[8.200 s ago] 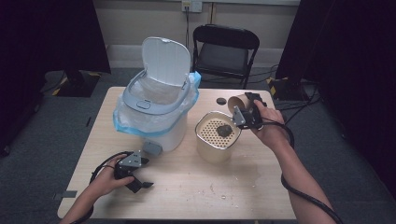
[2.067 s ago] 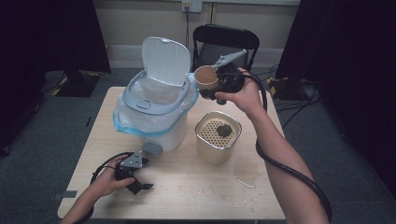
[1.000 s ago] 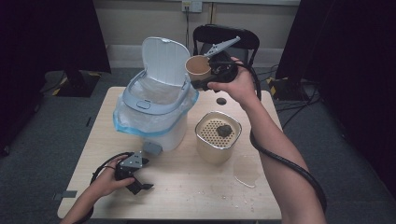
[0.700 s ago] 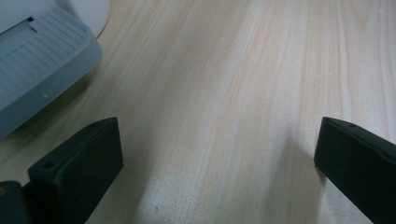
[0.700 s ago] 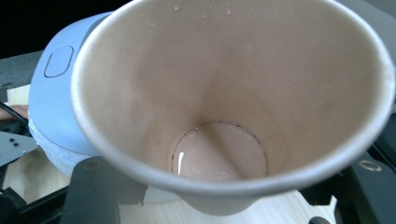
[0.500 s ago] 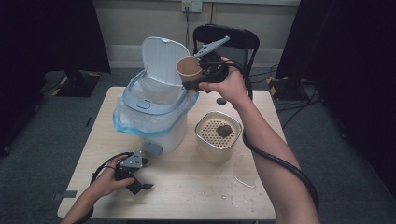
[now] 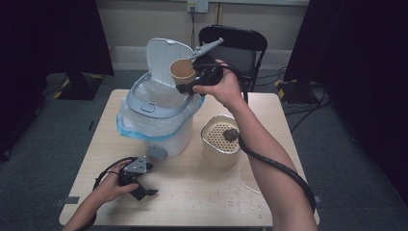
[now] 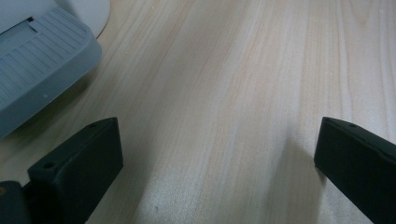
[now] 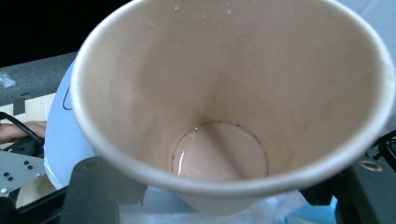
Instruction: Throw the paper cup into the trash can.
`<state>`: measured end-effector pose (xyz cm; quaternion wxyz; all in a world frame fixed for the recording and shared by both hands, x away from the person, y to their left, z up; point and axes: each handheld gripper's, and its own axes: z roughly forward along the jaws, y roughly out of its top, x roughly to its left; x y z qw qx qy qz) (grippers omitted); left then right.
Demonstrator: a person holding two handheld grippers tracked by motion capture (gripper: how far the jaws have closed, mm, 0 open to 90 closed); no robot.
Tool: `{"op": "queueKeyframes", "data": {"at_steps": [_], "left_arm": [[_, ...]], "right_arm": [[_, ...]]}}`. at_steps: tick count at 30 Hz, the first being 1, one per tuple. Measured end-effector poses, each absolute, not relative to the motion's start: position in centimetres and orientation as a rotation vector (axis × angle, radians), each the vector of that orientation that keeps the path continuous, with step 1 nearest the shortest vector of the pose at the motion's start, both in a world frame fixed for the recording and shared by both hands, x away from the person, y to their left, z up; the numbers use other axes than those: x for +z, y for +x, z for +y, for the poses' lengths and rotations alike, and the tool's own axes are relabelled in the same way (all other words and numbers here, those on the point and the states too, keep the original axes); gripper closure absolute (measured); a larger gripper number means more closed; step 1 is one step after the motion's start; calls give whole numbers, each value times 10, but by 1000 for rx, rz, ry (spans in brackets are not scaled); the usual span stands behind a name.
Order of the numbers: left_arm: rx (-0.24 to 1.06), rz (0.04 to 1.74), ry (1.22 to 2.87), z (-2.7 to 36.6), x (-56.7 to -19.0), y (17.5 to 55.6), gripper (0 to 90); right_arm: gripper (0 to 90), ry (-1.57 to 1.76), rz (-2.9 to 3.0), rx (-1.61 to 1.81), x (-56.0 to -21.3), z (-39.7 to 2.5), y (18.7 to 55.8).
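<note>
My right gripper pinched the paper cup between its fingers, above the open white bin. My left gripper rested on the worktop, fingers spread.

My right arm raised and stretched forward, right gripper clamped on its load, my left gripper low, jaws spread wide

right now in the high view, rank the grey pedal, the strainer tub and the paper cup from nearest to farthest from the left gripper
1. Grey pedal, at the bin's foot, just up and right of the left gripper.
2. Strainer tub, farther right on the table.
3. Paper cup, held up over the open bin by the right gripper, at the far side.
</note>
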<state>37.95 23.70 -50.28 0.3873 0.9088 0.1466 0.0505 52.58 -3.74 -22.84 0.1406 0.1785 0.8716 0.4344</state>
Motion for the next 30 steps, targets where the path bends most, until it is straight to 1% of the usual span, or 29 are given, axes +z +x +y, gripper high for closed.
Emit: {"op": "queueKeyframes", "data": {"at_steps": [15,19,21,24,29,30], "left_arm": [[128,375,2315,237,-503,380,5],[128,374,2315,237,-503,380,5],[128,375,2315,237,-503,380,5],[128,375,2315,237,-503,379,5],[128,376,2314,237,-503,379,5],[129,374,2316,237,-503,380,5]], "right_arm": [[324,489,2554,1261,-241,-17,530],[292,477,2554,1268,-243,-14,531],[241,489,2554,1276,-244,-14,531],[199,499,2548,1287,-245,-14,531],[193,497,2546,1294,-244,-14,531],[209,502,2550,1306,-243,-16,531]]}}
